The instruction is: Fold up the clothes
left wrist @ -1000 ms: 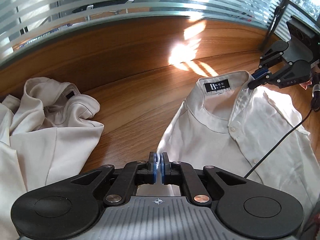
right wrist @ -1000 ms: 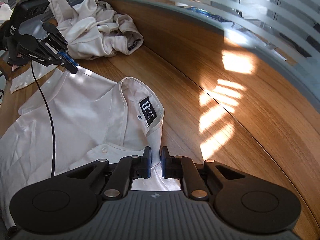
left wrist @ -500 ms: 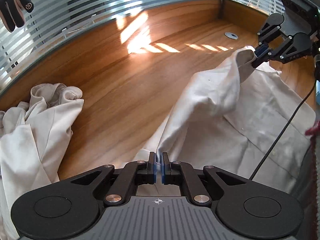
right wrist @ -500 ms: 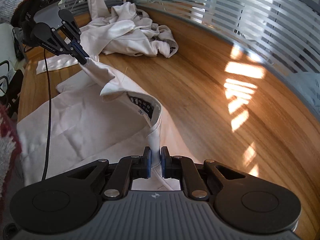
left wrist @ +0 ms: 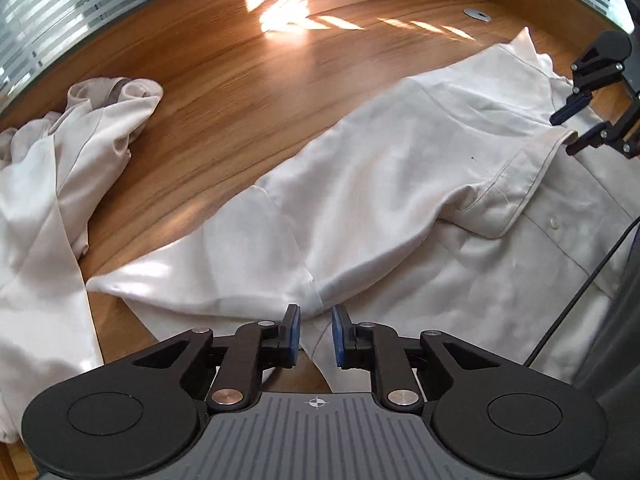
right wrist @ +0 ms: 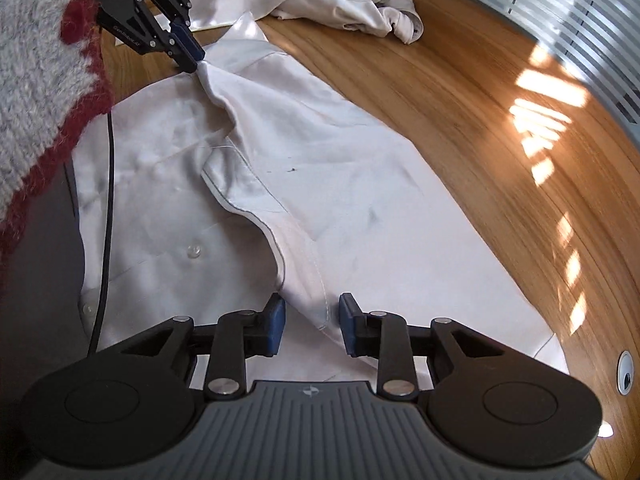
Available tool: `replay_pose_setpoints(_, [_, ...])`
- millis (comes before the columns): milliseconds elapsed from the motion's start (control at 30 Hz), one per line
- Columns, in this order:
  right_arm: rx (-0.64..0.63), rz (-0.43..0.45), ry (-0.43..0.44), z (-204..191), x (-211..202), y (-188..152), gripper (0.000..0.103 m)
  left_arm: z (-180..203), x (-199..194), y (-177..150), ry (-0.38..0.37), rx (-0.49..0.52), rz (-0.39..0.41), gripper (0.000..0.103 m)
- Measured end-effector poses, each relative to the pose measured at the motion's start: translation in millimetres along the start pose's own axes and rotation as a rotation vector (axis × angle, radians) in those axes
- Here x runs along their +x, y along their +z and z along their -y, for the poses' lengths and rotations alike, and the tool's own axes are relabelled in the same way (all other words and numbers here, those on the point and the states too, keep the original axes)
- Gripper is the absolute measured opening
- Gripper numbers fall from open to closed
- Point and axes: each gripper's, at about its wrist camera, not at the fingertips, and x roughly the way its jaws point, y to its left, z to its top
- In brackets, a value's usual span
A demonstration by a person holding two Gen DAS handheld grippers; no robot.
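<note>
A cream shirt lies on the wooden table, its upper part folded back over its buttoned front. The collar lies face down on the placket. My left gripper hovers low over the fold's edge. Its jaws are opening and a ridge of cloth stands loose between the blue pads. My right gripper is also opening, astride a seam ridge of the shirt that its pads do not press. Each gripper shows in the other's view: the right by the collar edge, the left at a pulled-up cloth tip.
A heap of other pale garments lies to the left, also seen far off. A black cable trails over the shirt. A grey and red knit sleeve fills one corner. A cable grommet sits in the tabletop, with striped frosted glass behind.
Both grippers carried the collar end of the shirt over and laid it back on the shirt's front. Their jaws, shut on cloth before, have now parted.
</note>
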Motion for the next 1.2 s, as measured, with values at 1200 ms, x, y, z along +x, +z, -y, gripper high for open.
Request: replay_pose_setpoints(1200, [0.845,0.129,-0.316,114,-39,-72,0.042,-51,-31,5,0.174,-0.779,0.143,0.04])
